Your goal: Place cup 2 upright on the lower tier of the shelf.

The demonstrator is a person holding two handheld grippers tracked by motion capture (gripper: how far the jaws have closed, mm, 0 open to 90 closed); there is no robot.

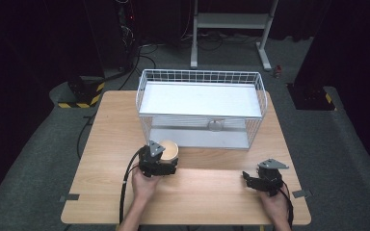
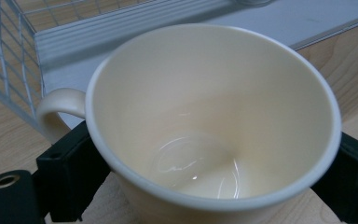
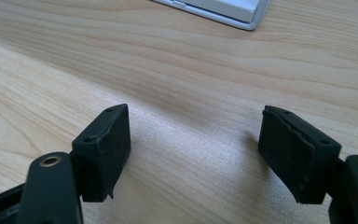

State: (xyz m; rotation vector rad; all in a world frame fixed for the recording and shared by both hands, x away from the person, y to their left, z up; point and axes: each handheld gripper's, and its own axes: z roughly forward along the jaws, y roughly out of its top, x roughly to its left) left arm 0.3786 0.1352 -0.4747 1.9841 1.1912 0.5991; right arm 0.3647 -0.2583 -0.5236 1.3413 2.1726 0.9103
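- My left tool (image 1: 165, 162) grips the cup (image 1: 168, 150); in the left gripper view the black jaws press on either side of the cup (image 2: 214, 116) below its rim.
- Cup is cream, empty, mouth up; its handle (image 2: 56, 109) sticks out to the left in that view, just above the left jaw.
- In the high view the cup sits at the left-front part of the tabletop (image 1: 212, 192), just in front of the rack's (image 1: 201, 108) near left corner.
- Whether the cup rests on the wood or is lifted off it, I cannot tell.
- Rack is white wire, with a white upper shelf and a lower tray; its wire wall and tray edge (image 2: 121, 35) show right behind the cup in the left gripper view.
- My right tool (image 1: 262, 180) is released: jaws stand apart with nothing between them, only bare wood (image 3: 196, 154) in the gap.
- Right tool sits low over the near right part of the tabletop, well apart from the cup.
- A corner of the rack's tray (image 3: 233, 11) shows at the top of the right gripper view.
- Both hands come in from the near edge; a black cable (image 1: 125, 187) trails from the left tool.
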